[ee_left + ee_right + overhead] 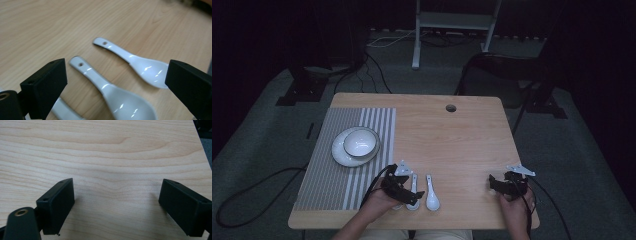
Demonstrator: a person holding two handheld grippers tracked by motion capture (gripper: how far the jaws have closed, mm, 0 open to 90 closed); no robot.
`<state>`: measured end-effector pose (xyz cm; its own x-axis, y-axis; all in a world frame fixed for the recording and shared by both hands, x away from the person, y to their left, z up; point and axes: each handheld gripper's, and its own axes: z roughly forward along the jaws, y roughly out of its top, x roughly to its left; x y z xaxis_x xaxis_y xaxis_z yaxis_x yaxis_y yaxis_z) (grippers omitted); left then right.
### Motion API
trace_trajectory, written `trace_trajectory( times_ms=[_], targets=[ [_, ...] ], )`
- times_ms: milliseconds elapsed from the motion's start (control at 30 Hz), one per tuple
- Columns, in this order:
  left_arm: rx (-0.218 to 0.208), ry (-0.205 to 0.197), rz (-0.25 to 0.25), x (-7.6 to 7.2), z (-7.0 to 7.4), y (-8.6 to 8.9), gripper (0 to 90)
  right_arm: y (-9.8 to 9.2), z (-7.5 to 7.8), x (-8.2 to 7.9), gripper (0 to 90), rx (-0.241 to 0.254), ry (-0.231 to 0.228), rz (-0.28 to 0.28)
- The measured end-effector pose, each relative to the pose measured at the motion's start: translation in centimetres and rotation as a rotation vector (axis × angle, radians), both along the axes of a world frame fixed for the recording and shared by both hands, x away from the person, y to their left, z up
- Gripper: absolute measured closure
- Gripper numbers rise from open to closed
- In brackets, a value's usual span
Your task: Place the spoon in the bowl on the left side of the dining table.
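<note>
White ceramic spoons (125, 102) lay side by side near the bench (462, 135) front edge, handles pointing away. Hovered over them with left gripper (117, 82), fingers (45, 87) apart, straddling nearer spoon's long axis. Right gripper (117, 207) well apart, fingers spread, nothing held.

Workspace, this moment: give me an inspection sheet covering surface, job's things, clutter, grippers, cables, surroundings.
Surface: light wooden table with a round cable hole; grey striped placemat on its left side.
Job's things: white ceramic spoons lying side by side near the front edge; three visible in the left gripper view.
Clutter: white bowl sitting on a white plate on the placemat.
Grippers: left hand-held gripper open over the spoons; right hand-held gripper open over bare wood.
Cables: black cables on the floor.
Surroundings: grey carpet, white metal stand, dark room.
</note>
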<state>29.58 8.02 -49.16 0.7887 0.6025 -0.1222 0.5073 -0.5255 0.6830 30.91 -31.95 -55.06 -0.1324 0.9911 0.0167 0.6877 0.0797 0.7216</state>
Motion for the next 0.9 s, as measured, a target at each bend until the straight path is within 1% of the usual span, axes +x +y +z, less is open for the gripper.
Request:
trace_trajectory(
  times_ms=[133, 300, 333, 367, 400, 500, 533, 567, 600, 700, 767, 900],
  targets=[
    [0.006, 0.017, -0.022, 0.1, -0.4, -1.2, 4.0, 0.0, 0.0, 0.0, 12.5, 0.000, 0.000, 0.000],
    [0.021, 0.044, -0.032, 0.6, -0.9, -2.6, 4.0, 0.0, 0.0, 0.0, 12.5, 0.000, 0.000, 0.000],
    [0.035, 0.042, -0.032, 0.7, -1.0, -2.9, 4.0, 0.0, 0.0, 0.0, 12.5, 0.000, 0.000, 0.000],
    [0.035, 0.042, -0.032, 0.7, -1.0, -2.9, 4.0, 0.0, 0.0, 0.0, 12.5, 0.000, 0.000, 0.000],
    [0.057, 0.043, -0.034, 0.9, -1.3, -3.5, 4.0, 0.0, 0.0, 0.0, 12.5, 0.000, 0.000, 0.000],
    [0.059, 0.062, -0.019, 1.3, -1.7, -4.2, 4.0, 0.0, 0.0, 0.0, 12.5, 0.000, 0.000, 0.000],
    [0.060, 0.069, -0.007, 1.4, -1.8, -4.4, 4.0, 0.0, 0.0, 0.0, 12.5, 0.001, 0.000, 0.000],
    [0.060, 0.069, -0.007, 1.4, -1.8, -4.4, 4.0, 0.0, 0.0, 0.0, 12.5, 0.001, 0.000, 0.000],
    [0.066, 0.082, -0.002, 1.6, -2.1, -4.7, 4.0, 0.0, 0.0, 0.0, 12.5, 0.001, 0.000, 0.000],
    [0.090, 0.103, 0.006, 1.9, -2.6, -5.3, 4.1, 0.0, 0.0, 0.0, 12.6, 0.001, 0.000, 0.000],
    [0.115, 0.105, 0.004, 2.0, -2.8, -5.7, 4.1, 0.0, 0.0, 0.0, 12.6, 0.001, 0.000, -0.001],
    [0.139, 0.116, 0.002, 2.2, -3.1, -6.1, 4.4, 0.0, 0.0, 0.0, 12.6, 0.001, 0.000, 0.000]
  ],
)
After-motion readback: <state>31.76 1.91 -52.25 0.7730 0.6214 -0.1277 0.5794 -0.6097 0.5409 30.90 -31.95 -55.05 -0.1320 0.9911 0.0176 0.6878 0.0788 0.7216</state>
